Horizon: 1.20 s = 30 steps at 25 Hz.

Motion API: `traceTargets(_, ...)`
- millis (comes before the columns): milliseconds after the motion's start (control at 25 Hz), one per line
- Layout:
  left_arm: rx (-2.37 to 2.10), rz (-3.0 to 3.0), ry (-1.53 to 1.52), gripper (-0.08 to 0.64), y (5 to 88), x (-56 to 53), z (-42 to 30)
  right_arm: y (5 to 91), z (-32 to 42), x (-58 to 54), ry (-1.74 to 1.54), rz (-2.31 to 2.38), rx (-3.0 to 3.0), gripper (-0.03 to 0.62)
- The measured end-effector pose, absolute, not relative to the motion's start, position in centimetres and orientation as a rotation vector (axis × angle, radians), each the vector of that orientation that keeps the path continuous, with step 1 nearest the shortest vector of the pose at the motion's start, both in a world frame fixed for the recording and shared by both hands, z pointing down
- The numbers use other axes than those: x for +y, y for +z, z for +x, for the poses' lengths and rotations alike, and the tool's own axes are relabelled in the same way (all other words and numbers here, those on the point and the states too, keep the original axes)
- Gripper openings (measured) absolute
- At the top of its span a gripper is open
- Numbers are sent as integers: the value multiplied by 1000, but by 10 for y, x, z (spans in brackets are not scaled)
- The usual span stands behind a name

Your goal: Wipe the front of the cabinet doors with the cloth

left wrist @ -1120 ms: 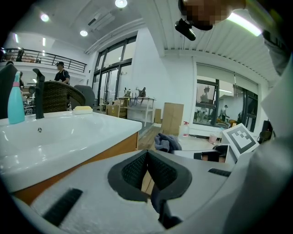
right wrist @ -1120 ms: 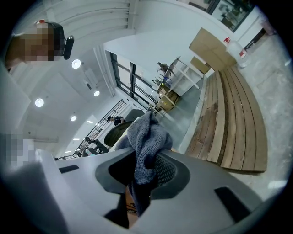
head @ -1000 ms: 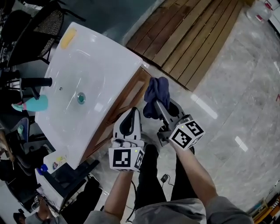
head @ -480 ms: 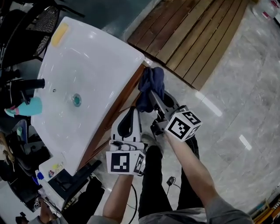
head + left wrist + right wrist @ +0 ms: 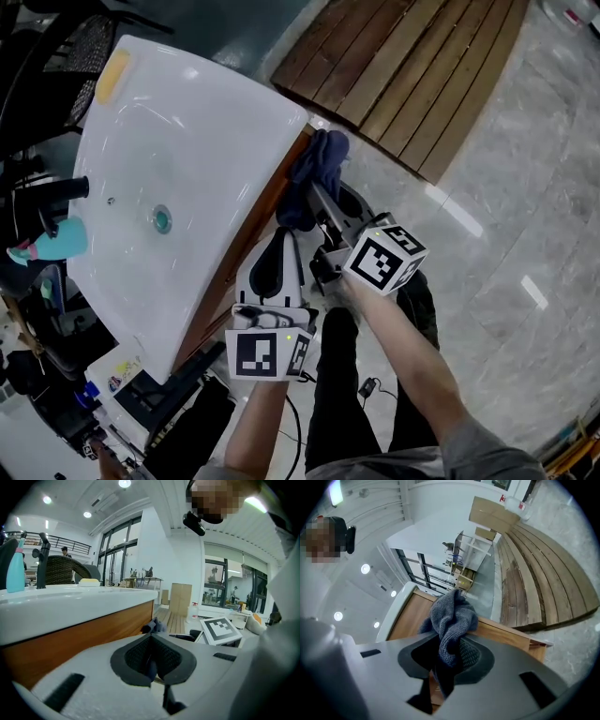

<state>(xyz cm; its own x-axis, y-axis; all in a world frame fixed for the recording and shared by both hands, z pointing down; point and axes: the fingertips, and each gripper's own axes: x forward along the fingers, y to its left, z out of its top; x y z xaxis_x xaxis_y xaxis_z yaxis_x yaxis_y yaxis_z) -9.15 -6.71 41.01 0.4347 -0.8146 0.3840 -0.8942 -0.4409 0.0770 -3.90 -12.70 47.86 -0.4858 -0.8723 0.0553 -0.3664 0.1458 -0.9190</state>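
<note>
Right tool (image 5: 449, 657) pinches cloth (image 5: 453, 619), bunched length pointing at cabinet door (image 5: 411, 617); left tool (image 5: 153, 662) closed.

No readable text, numbers or brand names in any view. Left marker cube (image 5: 261, 354) and right marker cube (image 5: 382, 260) carry black-and-white square codes only, no characters. The colour sticker (image 5: 114, 380) is on a white item at the head view's lower left, and its print is too small to read.

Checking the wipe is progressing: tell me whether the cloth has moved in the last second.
Yes. The cloth, held in the right gripper, has shifted closer to the sink's far corner, against the wooden cabinet front.
</note>
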Motion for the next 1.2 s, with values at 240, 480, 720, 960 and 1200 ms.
traceTargets(240, -1477, 2421, 433, 8, 413, -70, -94, 479, -47, -134, -1343, -1199, 1886, 77)
traceTargets(480, -1471, 2419, 440, 8, 419, -72, -94, 481, -47, -135, -1350, -1216, 1883, 75)
traceTargets(720, -1459, 2427, 442, 8, 424, -72, -92, 495, -40, -141, -1360, -1271, 1874, 75)
traceTargets(960, -1431, 2428, 459, 8, 438, -69, -93, 517, -37, -143, -1370, -1306, 1866, 75)
traceTargets(1200, -1401, 2436, 461, 8, 449, -67, -92, 554, -36, -143, -1429, -1360, 1854, 75)
